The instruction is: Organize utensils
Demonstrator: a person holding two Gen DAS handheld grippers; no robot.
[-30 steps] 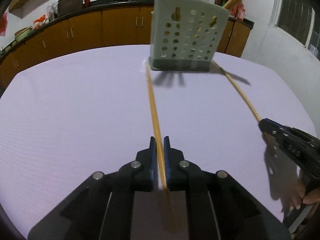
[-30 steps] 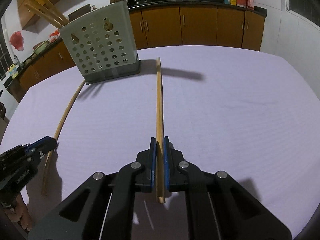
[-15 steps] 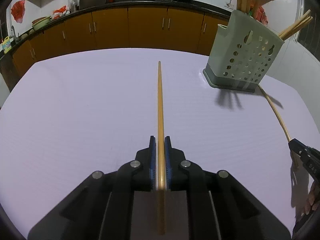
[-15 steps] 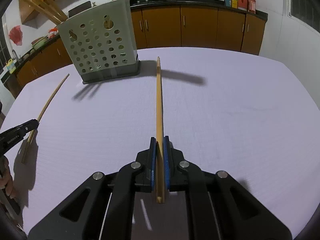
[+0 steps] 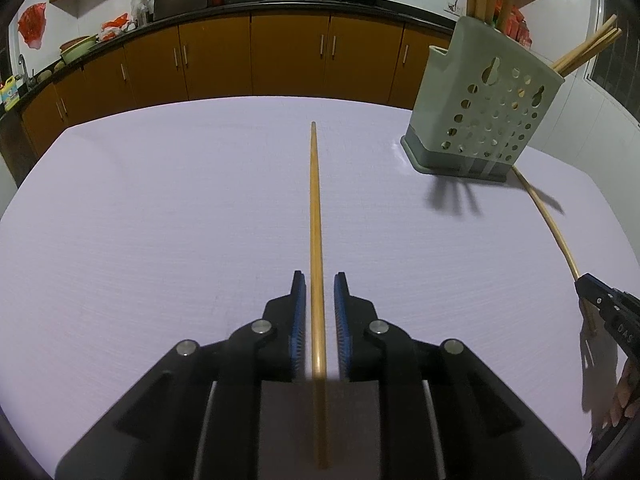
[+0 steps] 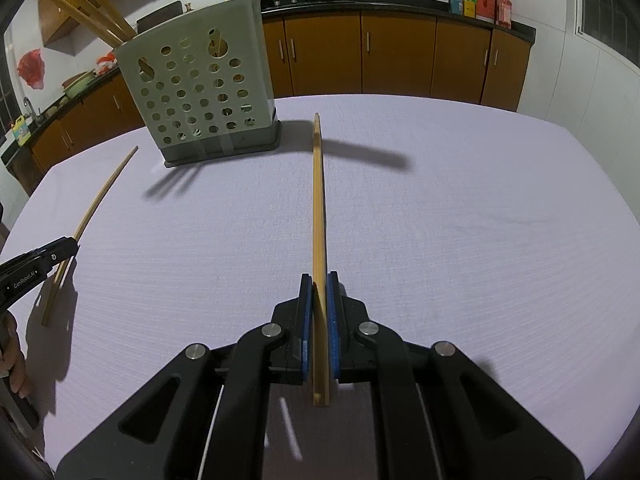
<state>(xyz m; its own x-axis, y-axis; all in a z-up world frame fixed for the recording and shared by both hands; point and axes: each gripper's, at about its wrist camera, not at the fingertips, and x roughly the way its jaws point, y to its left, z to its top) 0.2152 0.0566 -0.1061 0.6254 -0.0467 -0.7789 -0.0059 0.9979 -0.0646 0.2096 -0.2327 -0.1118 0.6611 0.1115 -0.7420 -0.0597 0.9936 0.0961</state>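
- Bright overhead light, the tabletop [image 5: 160,240] evenly lit.
- Dark, soft shadows trail the utensil holder [image 6: 200,92].
- Fisheye bends the edges; corners go black.
- Focus sharp.

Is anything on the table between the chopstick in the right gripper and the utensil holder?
Nothing visible. Bare tablecloth lies between the chopstick, clamped in the right gripper, and the utensil holder.

Orange-brown cabinets [image 5: 256,56] under a black counter [image 5: 360,4]; white walls [image 6: 560,72].
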